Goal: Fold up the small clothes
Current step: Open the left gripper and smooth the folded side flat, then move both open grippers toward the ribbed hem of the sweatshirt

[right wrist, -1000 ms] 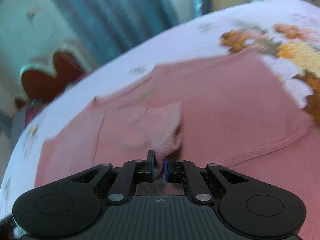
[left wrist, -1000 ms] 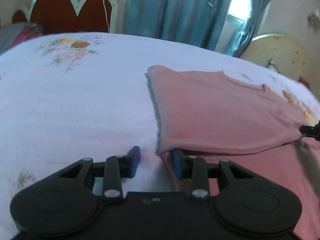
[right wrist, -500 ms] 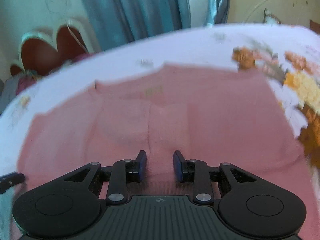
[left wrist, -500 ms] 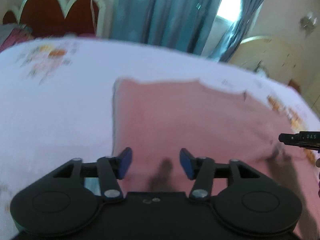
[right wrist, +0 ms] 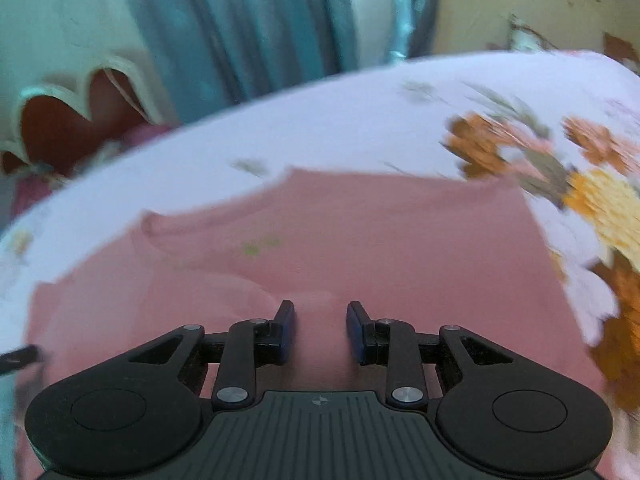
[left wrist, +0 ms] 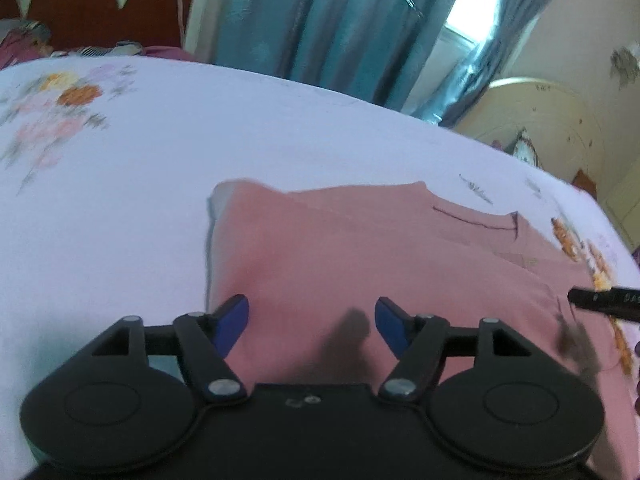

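Note:
A pink knit top (left wrist: 380,256) lies flat on the white floral bedsheet (left wrist: 160,152), with one side folded over its middle. My left gripper (left wrist: 312,320) is open and empty above the top's near left part. My right gripper (right wrist: 320,326) is open and empty above the top (right wrist: 360,240), near its middle. A fingertip of the right gripper shows at the right edge of the left wrist view (left wrist: 604,302). The near hem of the top is hidden behind both grippers.
A red headboard with a cream scalloped frame (left wrist: 100,4) stands at the far left. Teal curtains (left wrist: 320,20) and a bright window hang behind the bed. A round cream panel (left wrist: 548,124) stands at the far right. Orange flower prints (right wrist: 592,200) lie right of the top.
My right gripper let go of the pink fabric fold and opened. My left gripper opened wider and moved right over the top. Both grippers rose and drew back.

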### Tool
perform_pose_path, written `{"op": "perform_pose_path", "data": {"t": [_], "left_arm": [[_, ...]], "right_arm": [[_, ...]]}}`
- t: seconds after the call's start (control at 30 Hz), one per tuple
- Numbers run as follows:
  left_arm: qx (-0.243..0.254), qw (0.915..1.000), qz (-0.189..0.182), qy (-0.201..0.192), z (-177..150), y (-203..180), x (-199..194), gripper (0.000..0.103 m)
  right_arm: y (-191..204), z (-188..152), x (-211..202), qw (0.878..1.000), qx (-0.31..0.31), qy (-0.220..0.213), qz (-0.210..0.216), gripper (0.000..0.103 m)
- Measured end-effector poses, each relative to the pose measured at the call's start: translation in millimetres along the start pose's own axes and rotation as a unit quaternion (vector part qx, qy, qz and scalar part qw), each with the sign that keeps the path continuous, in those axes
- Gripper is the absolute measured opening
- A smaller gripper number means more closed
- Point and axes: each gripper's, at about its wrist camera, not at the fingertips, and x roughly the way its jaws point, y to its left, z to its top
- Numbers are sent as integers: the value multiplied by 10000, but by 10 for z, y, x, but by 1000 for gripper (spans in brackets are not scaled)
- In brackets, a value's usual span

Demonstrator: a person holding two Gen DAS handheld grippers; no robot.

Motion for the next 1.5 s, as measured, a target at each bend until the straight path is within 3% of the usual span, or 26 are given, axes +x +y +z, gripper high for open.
{"op": "perform_pose_path", "data": {"t": [0.1,0.27,0.4,0.5,0.57,0.7,0.83,0.93,1.07,1.17,1.27,1.37,1.47,1.5], "left_arm": [[27,10000,-36,8,297,38,198,71],[-459,9988,-166,24,591,308,425,72],[-359,9987,-273,-231,426,318,214,68],[78,9998,-141,-115,147,174,193,67],[375,9990,-19,-242,-58,68,90,69],[776,9960,279,-334,-314,-33,-120,69],[765,9951,162,-602,-234,-67,-209,74],[759,9964,166,-330,-50,1,34,74],[382,9964,669,-351,111,295,26,72],[176,9976,395,-545,131,257,-134,72],[506,9970,10,-577,101,-146,-56,77],[917,9950,-82,-389,-4,-525,106,79],[1163,9930,15,-183,-160,-493,138,73],[1212,9922,153,-232,-213,-388,92,75]], "right_arm": [[199,129,183,9993,-355,-30,-120,30],[199,285,492,9987,-260,183,-397,30],[158,213,347,9996,-190,15,-230,30],[421,85,247,9978,-618,-93,205,30],[626,-27,233,9952,-902,2,379,30],[749,-298,202,9905,-1342,261,147,30],[786,-346,59,9903,-1365,-27,260,30],[951,-294,137,9865,-1593,-80,370,30],[712,-174,326,9918,-1243,137,-266,30],[558,-98,185,9964,-797,-118,-260,30],[813,-138,214,9952,-942,-108,236,30],[1038,-225,324,9910,-1185,142,613,30],[992,-282,279,9868,-1522,147,535,30],[882,-283,273,9864,-1618,141,240,30]]}}
